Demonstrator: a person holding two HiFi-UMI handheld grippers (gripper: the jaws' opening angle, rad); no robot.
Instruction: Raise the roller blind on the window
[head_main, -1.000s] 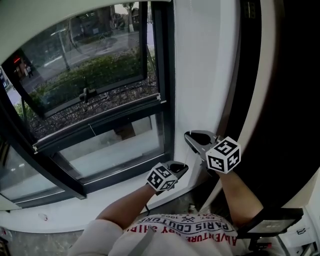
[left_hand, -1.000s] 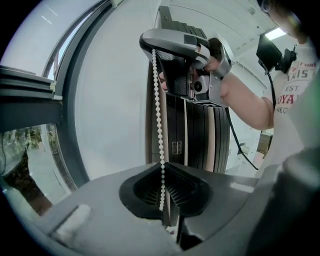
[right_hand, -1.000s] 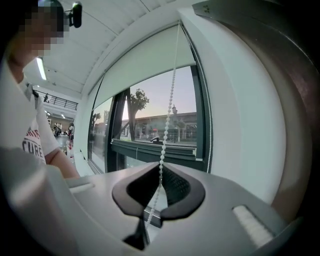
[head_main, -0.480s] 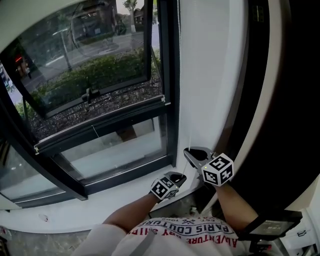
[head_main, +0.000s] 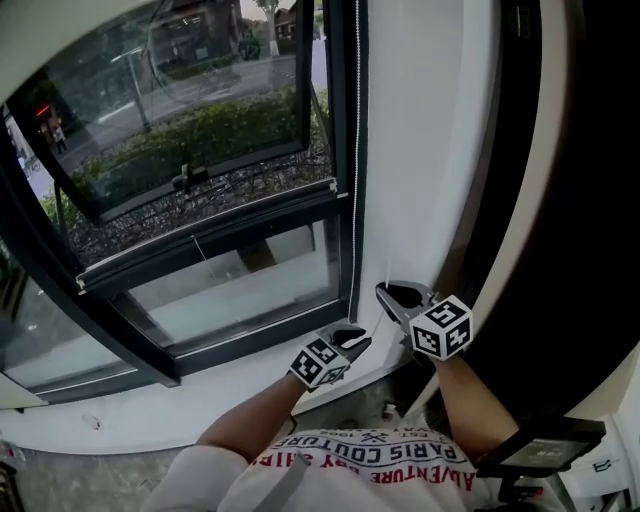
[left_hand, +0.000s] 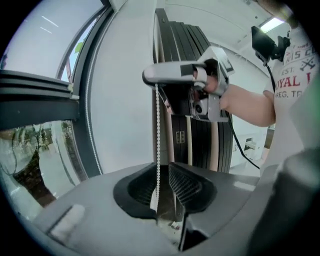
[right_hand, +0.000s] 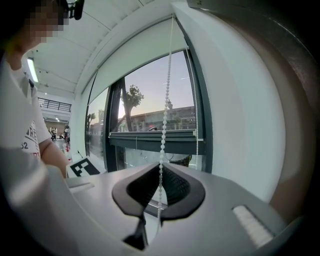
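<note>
A white bead chain (head_main: 357, 150) hangs down the white wall beside the window. My right gripper (head_main: 385, 292) is shut on one strand of it (right_hand: 164, 130), which runs up from the jaws toward the pale blind (right_hand: 135, 62) across the top of the window. The left gripper view shows the right gripper (left_hand: 150, 76) pinching the chain (left_hand: 158, 125) above. From there the strand drops between the jaws of my left gripper (left_hand: 162, 172), which have just been opening. A gap shows between the left pads and they do not press on the chain. The left gripper (head_main: 350, 335) sits just below the right.
The chain's other strand (left_hand: 89, 130) hangs by the dark window frame (head_main: 345, 200). An opened sash (head_main: 190, 180) tilts outward over a white sill (head_main: 200, 395). A dark ribbed panel (head_main: 560, 200) stands right of the white wall. A black device (head_main: 540, 445) on a cable is at the lower right.
The right gripper has come down along the wall with the chain in its jaws. The left gripper has shifted a little and remains just below it.
</note>
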